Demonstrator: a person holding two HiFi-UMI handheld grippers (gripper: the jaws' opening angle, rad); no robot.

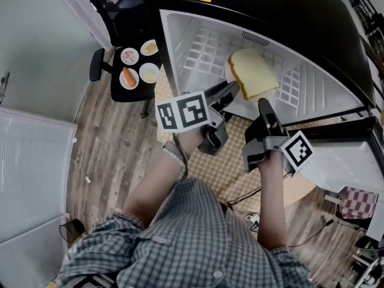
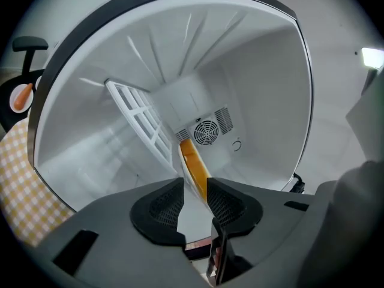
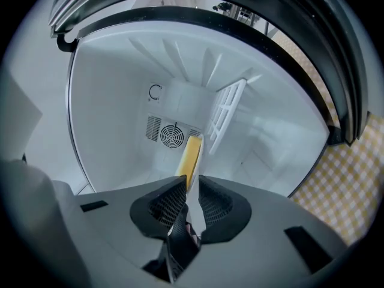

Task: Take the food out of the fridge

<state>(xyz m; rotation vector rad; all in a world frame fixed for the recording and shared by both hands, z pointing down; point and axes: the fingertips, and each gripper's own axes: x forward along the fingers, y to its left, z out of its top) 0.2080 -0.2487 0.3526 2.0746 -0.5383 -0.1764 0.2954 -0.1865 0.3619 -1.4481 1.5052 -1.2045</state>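
Bread point(image 1: 255, 72) lies on a white plate point(image 1: 245, 105) in the fridge point(image 1: 180, 35), just beyond both sets of fingers. Right gripper point(image 3: 191, 200) fingers sit narrow, apparently clamped on the rim; left gripper point(image 2: 195, 206) fingers stand wide astride it and should close squarely before a level withdrawal.

fridge point(image 1: 180, 41): 1 | bread slice point(image 1: 255, 71): 1 | plate under bread point(image 1: 228, 74): 1 | plates on chair point(image 1: 149, 73): 4 | carrot point(image 1: 129, 77): 1 | chair point(image 1: 133, 95): 1 | grippers: 2, left gripper point(image 1: 231, 90), right gripper point(image 1: 264, 104)

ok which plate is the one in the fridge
The plate carrying the bread slice, inside the white fridge; the other four plates sit outside on the black chair.
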